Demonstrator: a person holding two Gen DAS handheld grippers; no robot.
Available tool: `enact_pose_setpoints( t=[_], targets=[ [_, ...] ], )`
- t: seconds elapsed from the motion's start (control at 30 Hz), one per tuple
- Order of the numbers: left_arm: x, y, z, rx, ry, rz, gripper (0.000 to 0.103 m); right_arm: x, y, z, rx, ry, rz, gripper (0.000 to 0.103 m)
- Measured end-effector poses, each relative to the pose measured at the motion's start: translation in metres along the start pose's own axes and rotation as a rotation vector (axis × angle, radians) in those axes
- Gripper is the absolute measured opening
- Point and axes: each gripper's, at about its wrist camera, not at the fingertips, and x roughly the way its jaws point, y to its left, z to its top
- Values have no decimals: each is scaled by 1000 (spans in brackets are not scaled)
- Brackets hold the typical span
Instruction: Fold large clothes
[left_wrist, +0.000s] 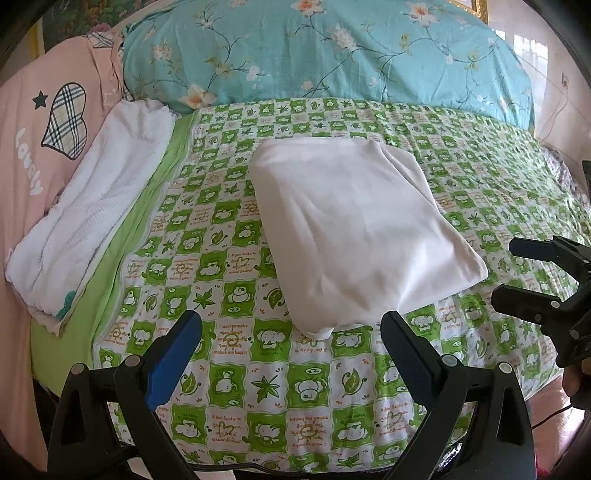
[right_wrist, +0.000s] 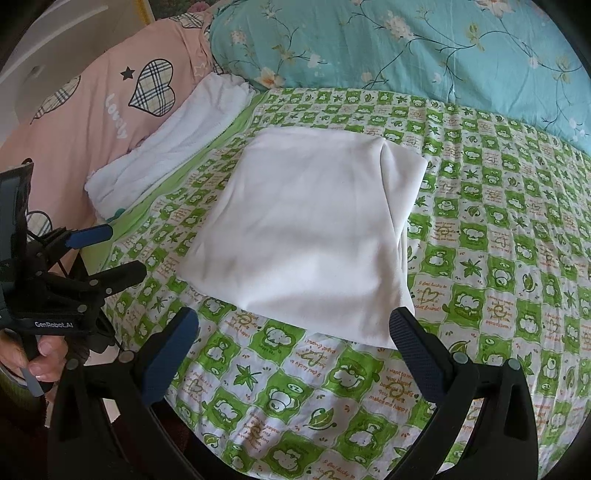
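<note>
A: Start nearest. The left gripper (left_wrist: 291, 328) hangs over the near edge of the bed with its jaws spread wide and nothing between them. The right gripper (right_wrist: 293, 326) is the same: fingers apart, released, empty.

B: And both sit just short of the white garment (right_wrist: 310, 229)?

A: Yes. It lies as a folded, roughly square bundle in the middle of the green checked bedspread (right_wrist: 498, 258), its near corner just beyond the fingertips. In the left wrist view the near corner looks puffy and rounded rather than pressed flat.

B: So what could go wrong?

A: My guess is the fold is close to done. If either gripper pinches only the top layer at that near corner, the layers could peel apart and the bundle open up. On the right side of the garment, a doubled edge shows; dragging there might pull an inner flap out.

B: Could a jaw catch the bedspread?

A: Likely enough. The fabric is thin and lies directly on the spread, so a low pinch could take both and shift the whole bundle.

B: Farther out?

A: To the left, a white towel (left_wrist: 96, 206) lies along the pink pillow (left_wrist: 33, 129), apart from the garment. At the far edge lies the teal floral quilt (left_wrist: 332, 51). A push away from the person could slide the bundle toward it and skew the square.
</note>
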Motion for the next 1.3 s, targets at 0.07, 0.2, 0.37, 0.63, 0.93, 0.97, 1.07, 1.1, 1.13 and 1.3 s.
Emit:
enact_pose_setpoints(
  t=[0.07,0.2,0.37,0.63,0.93,0.97,1.07,1.1,1.13,1.3],
  targets=[
    [0,1,1,2,-1,-1,98,-1,1,0,-2,-2,4,103],
    [0,1,2,2,-2,-2,98,-3,-1,2,-12,-3,8,103],
    [1,3,3,0,-1,0,98,-2,-4,4,-14,-1,14,103],
    [2,4,5,-4,1,1,98,-1,-4,6,-14,-5,17,103],
    [2,3,5,-1,1,1,98,1,-5,11,-23,-3,28,103],
    [2,4,5,-1,2,1,98,1,-5,10,-22,-3,27,103],
    [2,3,5,-2,1,1,98,1,-4,10,-22,-3,27,103],
    [2,3,5,-3,1,2,98,1,-4,10,-22,-3,27,103],
    [2,3,5,-3,0,3,98,2,-4,10,-22,-3,26,103],
    [4,3,8,-2,-1,2,98,2,-4,11,-21,-4,27,103]
  ],
)
